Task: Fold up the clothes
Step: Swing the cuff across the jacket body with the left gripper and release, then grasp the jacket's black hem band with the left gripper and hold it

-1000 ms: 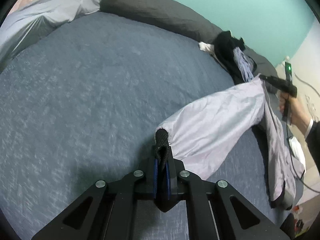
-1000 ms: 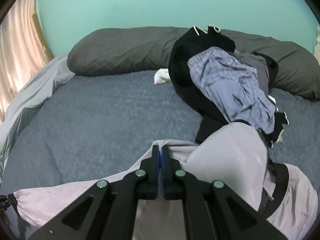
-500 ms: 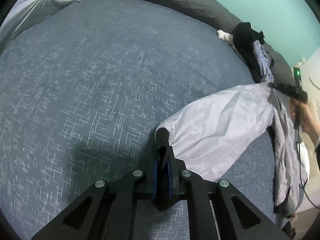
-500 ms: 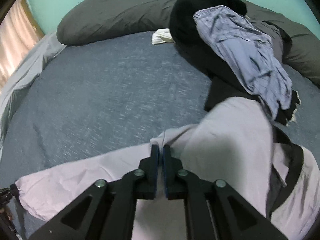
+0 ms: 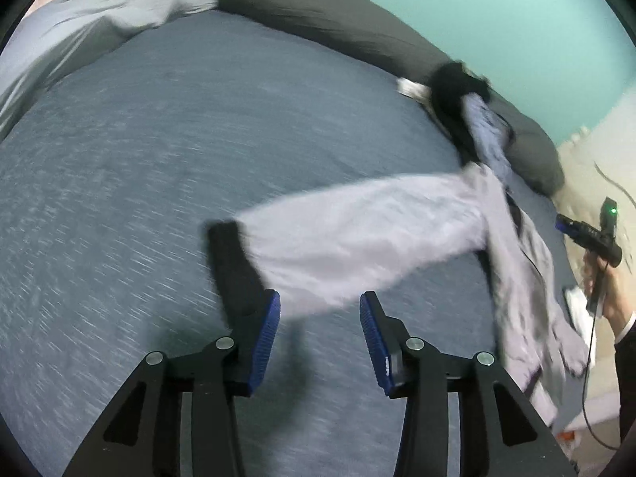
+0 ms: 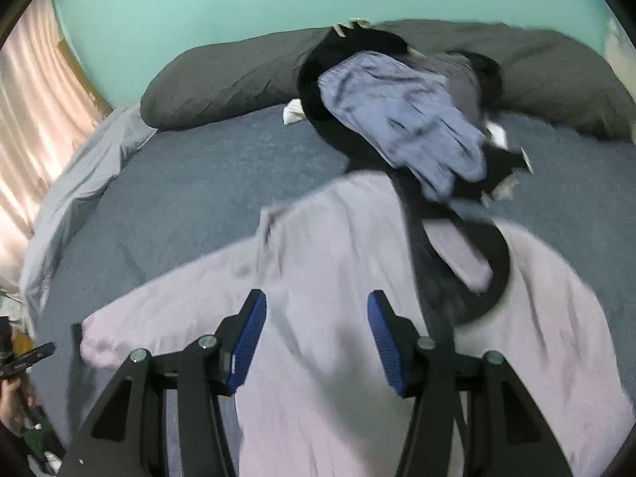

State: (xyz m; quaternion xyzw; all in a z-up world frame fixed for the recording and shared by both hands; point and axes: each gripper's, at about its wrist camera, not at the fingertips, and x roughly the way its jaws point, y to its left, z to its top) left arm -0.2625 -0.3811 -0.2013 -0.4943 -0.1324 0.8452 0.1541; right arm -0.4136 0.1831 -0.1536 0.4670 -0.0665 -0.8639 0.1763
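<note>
A pale lilac jacket (image 6: 338, 262) with a black collar (image 6: 481, 278) lies spread on the blue-grey bed (image 5: 159, 159). Its sleeve (image 5: 357, 230) stretches leftward and ends in a black cuff (image 5: 226, 246). My left gripper (image 5: 320, 310) hovers just short of the sleeve's edge, jaws opening, nothing between the pads; the cuff lies beside its left finger. My right gripper (image 6: 316, 318) hangs over the jacket's shoulder, jaws opening, with the cloth below them, not pinched. Each gripper shows in the other's view: the right gripper (image 5: 562, 223) in a hand, the left gripper (image 6: 43, 348) at the far left.
A heap of dark and blue striped clothes (image 6: 397, 119) sits against the long dark grey pillow (image 6: 238, 75) at the head of the bed. A light grey duvet (image 5: 79, 20) is bunched along the left side. Pink curtains (image 6: 31, 99) hang beyond it.
Both grippers were shut on the jacket, the left on the cuff and the right near the shoulder. Both have opened and let go, and the garment has dropped flat onto the bed.
</note>
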